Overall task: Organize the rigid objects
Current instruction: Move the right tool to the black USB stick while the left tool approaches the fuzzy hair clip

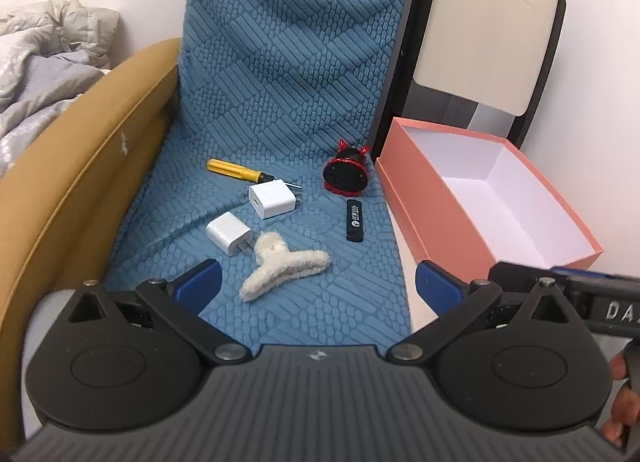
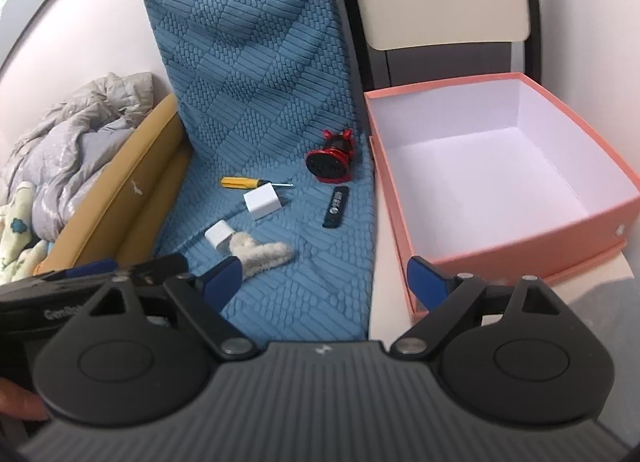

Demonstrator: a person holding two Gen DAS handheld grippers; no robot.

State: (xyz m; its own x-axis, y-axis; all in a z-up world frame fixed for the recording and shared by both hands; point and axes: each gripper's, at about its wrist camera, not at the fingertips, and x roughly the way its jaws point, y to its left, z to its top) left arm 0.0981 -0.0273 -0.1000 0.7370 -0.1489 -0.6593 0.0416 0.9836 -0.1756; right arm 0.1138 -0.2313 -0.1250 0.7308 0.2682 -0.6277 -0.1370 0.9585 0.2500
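Nothing sorted yet: pink box [image 2: 500, 181] is empty, white interior bare. All six items sit on the blue quilted mat [image 1: 280, 101] left of the box: yellow screwdriver [image 1: 236, 170], two white chargers [image 1: 272, 199] [image 1: 229, 232], fuzzy hair claw [image 1: 282, 264], black USB stick [image 1: 355, 219], red-and-black figurine [image 1: 345, 173] (nearest the box). Left gripper [image 1: 316, 282] has its jaws spread, nothing between them, hair claw just ahead. Right gripper [image 2: 324, 276] is likewise spread and holds nothing, over the mat's edge by the box. Whole job remains.
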